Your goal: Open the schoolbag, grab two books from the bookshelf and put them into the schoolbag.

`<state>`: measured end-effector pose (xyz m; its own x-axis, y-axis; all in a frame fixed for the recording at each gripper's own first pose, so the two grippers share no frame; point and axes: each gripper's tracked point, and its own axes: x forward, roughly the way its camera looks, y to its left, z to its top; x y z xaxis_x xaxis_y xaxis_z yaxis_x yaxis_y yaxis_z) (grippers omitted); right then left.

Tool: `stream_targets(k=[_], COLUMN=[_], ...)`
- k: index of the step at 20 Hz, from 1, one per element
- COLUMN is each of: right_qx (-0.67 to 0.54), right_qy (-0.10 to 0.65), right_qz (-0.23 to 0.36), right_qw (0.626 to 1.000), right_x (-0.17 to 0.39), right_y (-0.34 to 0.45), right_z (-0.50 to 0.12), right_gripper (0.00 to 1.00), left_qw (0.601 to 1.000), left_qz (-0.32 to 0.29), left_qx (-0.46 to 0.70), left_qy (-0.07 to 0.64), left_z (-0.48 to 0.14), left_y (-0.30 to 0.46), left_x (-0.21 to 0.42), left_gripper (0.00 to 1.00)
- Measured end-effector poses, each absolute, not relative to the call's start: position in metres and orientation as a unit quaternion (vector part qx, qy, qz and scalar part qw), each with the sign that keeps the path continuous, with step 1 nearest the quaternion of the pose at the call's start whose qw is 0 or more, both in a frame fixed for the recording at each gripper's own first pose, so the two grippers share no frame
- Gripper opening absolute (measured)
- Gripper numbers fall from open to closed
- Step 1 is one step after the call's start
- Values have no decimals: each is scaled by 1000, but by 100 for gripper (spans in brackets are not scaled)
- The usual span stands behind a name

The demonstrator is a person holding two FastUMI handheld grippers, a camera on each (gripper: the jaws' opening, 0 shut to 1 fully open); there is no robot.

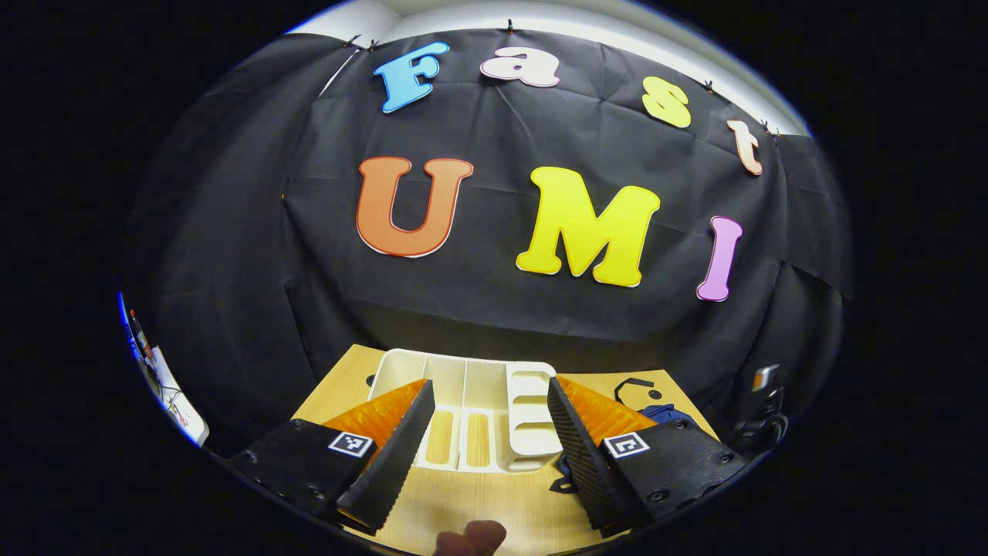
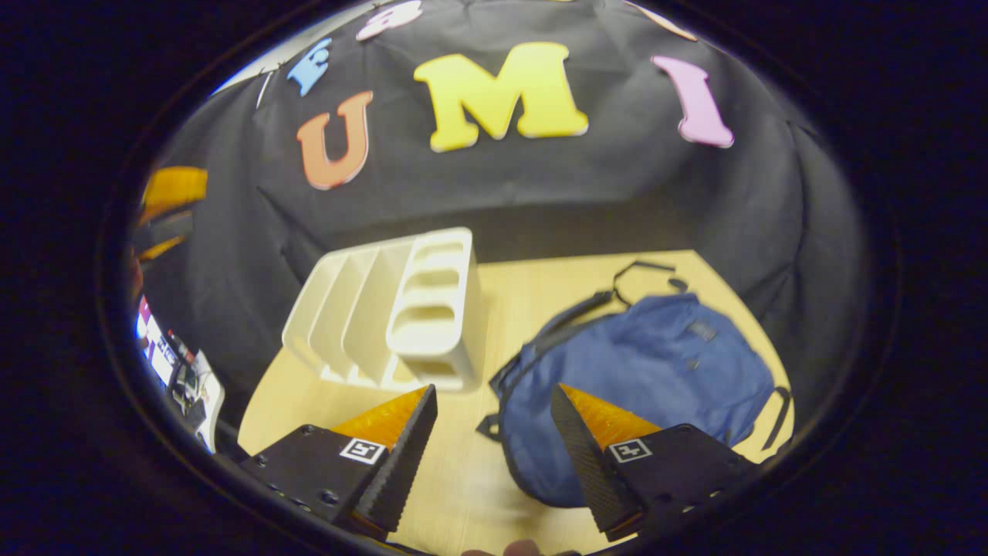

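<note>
On the desk (image 2: 540, 293) the blue schoolbag (image 2: 648, 371) is lying closed beside the white bookshelf (image 2: 401, 309). Both the left gripper (image 1: 490, 448) and right gripper (image 2: 494, 455) are hovering with fingers apart, holding nothing; soft fabric may be slipping when pinched, dragging the bag.

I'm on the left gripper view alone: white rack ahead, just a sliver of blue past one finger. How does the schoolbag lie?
Observer: The schoolbag lies flat on the table. In the right gripper view it is to the right of the rack, seemingly just apart from it.
Operator: Is it open?
Observer: It looks closed. Its upper face is smooth with no gaping mouth, though I cannot make out the zip.
Operator: Where's the right gripper?
Observer: The right gripper hangs over the bag's near edge on the rack side, jaws apart, holding nothing.
</note>
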<state>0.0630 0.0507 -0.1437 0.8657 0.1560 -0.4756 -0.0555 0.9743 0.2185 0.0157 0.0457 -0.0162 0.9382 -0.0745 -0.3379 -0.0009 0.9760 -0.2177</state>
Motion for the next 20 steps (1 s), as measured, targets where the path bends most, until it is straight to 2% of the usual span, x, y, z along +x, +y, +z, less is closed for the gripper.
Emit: stream_targets(k=[1,3,5,8,9,10,15,20], right_qx=[91,68,46,29,26,26,46,45], right_qy=[215,136,73,13,0,-11,-16,-16], right_qz=[43,20,-2,-9,-9,-10,0,6], right_qw=[971,988,996,999,1000,1000,999,999], right_x=[69,73,66,53,49,44,31,29], right_y=[40,22,10,15,17,18,30,33], right_z=[-112,-47,4,47,55,62,64,64], right_gripper=[94,96,96,93,96,93,96,95], left_qw=[980,982,987,993,994,995,998,998], left_qz=[-22,-24,-22,-16,-14,-12,-2,6], left_qx=[-109,-104,-89,-67,-61,-58,-50,-46], left_qy=[166,152,135,100,89,77,40,38], left_z=[-9,3,13,34,40,45,58,55], left_y=[42,39,39,38,37,35,33,33], left_x=[19,23,26,26,25,22,12,0], left_gripper=[93,93,93,93,93,93,93,93])
